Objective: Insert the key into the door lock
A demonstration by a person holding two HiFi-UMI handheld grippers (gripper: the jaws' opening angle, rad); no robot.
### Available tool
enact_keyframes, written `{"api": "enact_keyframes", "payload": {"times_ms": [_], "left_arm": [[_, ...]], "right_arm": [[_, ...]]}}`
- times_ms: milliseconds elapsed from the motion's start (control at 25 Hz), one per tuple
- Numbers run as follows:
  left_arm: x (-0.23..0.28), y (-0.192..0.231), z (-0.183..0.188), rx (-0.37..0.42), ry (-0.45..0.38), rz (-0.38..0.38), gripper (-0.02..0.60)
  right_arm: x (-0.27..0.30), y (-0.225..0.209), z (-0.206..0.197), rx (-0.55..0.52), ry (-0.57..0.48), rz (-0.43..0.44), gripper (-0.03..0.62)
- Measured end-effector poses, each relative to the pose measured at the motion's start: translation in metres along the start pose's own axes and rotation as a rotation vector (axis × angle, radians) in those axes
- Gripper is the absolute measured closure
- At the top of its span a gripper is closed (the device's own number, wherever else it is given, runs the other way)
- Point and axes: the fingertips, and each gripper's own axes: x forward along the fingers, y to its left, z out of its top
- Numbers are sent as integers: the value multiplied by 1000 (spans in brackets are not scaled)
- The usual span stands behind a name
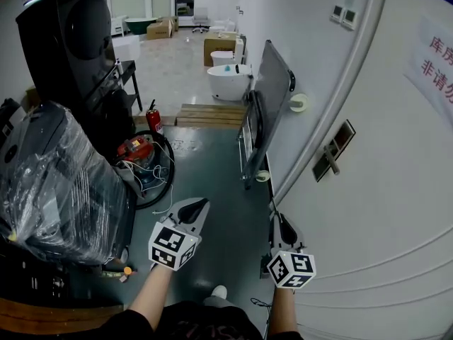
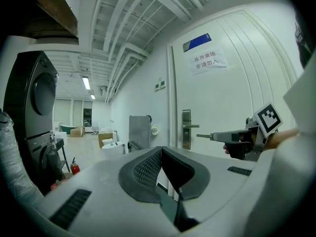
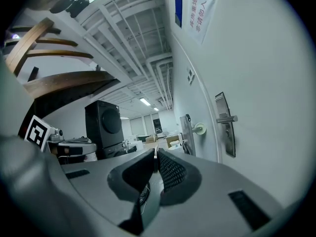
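key [image 2: 204, 136]: thin metal blade, clamped in right gripper [image 1: 282, 223] tips, sticking out level, aimed at door lock [image 1: 333, 150], near but not touching. Lock is an upright brushed-metal plate with a lever handle.

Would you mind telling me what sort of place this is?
Likely a warehouse or storeroom area: the door sign marks a storeroom, and a wrapped appliance, white bathroom fixtures and cartons stand about.

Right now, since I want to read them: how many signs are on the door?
2. A blue plate high on the door, and a white paper notice with red writing just below it. I see no others.
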Motion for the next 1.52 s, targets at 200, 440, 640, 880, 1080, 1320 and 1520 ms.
{"api": "enact_keyframes", "payload": {"times_ms": [200, 440, 640, 880, 1080, 1320, 1520], "left_arm": [[24, 7, 5, -5, 4, 21, 569], [39, 9, 7, -6, 14, 38, 569], [48, 8, 7, 0, 17, 41, 569], [59, 13, 7, 1, 15, 39, 569], [69, 24, 7, -1, 8, 38, 569], [92, 39, 6, -16, -10, 24, 569], [114, 53, 11, -17, -19, -4, 569]], "right_arm": [[25, -15, 7, -7, 12, 24, 514], [37, -27, 12, -4, 15, 41, 514], [42, -35, 12, 4, 15, 45, 514], [52, -46, 14, 18, 10, 31, 514], [66, -49, 13, 7, 13, 27, 514], [88, -56, 19, -18, 1, 11, 514], [108, -62, 24, -28, -2, -17, 514]]}}
